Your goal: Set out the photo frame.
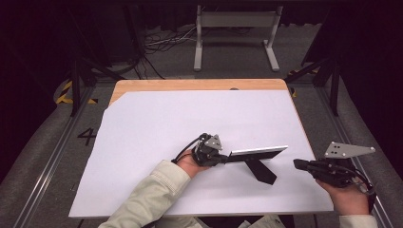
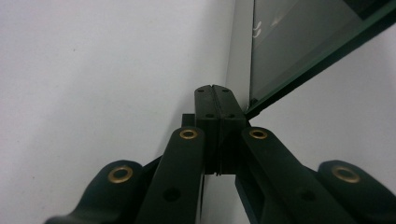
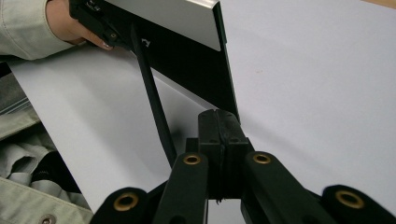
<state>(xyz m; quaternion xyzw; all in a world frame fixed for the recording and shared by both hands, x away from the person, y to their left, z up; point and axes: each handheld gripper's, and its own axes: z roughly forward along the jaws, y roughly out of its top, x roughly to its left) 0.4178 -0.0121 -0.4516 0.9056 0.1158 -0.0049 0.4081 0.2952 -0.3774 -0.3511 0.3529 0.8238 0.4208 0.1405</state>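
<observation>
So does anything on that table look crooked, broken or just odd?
Nothing looks broken or spilled. The picture frame stands on the white sheet, propped on its back strut, with the left gripper at its end. The sheet lies slightly askew, baring the wooden table at the far edge.

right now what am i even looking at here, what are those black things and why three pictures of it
A person sits at a table covered by a white sheet, holding a hand-operated black gripper in each hand. The high view looks down from above. The other two pictures come from small cameras riding on each gripper, looking along its jaws.

The left gripper is at the end of a standing picture frame, propped on its black back leg; its jaws are shut, and the left gripper view shows the frame's corner right against them, though a real grip is hard to confirm. The right gripper, also shut, holds nothing and waits off to the frame's right.
</observation>
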